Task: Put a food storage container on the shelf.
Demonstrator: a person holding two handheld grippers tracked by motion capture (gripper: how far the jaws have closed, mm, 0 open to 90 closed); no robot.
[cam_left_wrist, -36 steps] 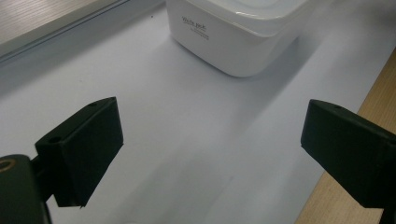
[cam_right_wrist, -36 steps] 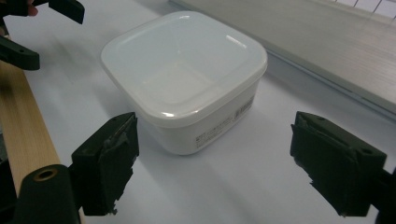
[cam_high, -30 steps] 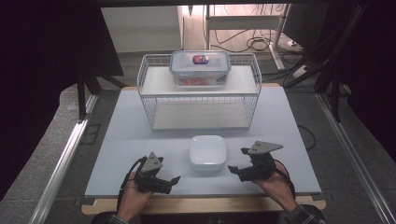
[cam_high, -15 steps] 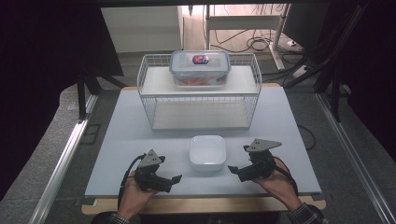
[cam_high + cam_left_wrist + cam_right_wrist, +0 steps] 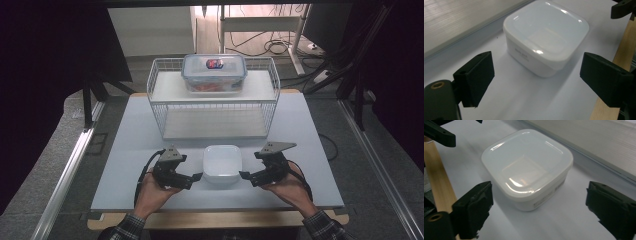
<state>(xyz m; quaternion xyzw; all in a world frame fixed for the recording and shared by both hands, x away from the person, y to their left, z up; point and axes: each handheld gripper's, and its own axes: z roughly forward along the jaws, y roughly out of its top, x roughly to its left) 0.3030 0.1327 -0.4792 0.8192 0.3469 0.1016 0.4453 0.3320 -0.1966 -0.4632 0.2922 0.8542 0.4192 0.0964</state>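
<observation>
The white square plastic lidded container (image 5: 222,163) sits on the white table (image 5: 130,150), in front of the wire rack (image 5: 215,102). The approach looks under way; next, both must close in on its sides. The left gripper (image 5: 197,177) and right gripper (image 5: 244,175) flank it, jaws wide though just narrowing, empty.

Both forearms come in from the bottom edge of the high view, sleeves just showing. The left hand (image 5: 150,192) sits lower left of centre with the left gripper (image 5: 196,176) pointing toward the middle of the frame; its jaws are spread wide, though they've just been closing a bit, with nothing pinched between them. The right hand (image 5: 290,187) mirrors it at lower right, and the right gripper (image 5: 243,175) aims inward too, jaws also wide, just been closing slightly, pads touching nothing.
</observation>
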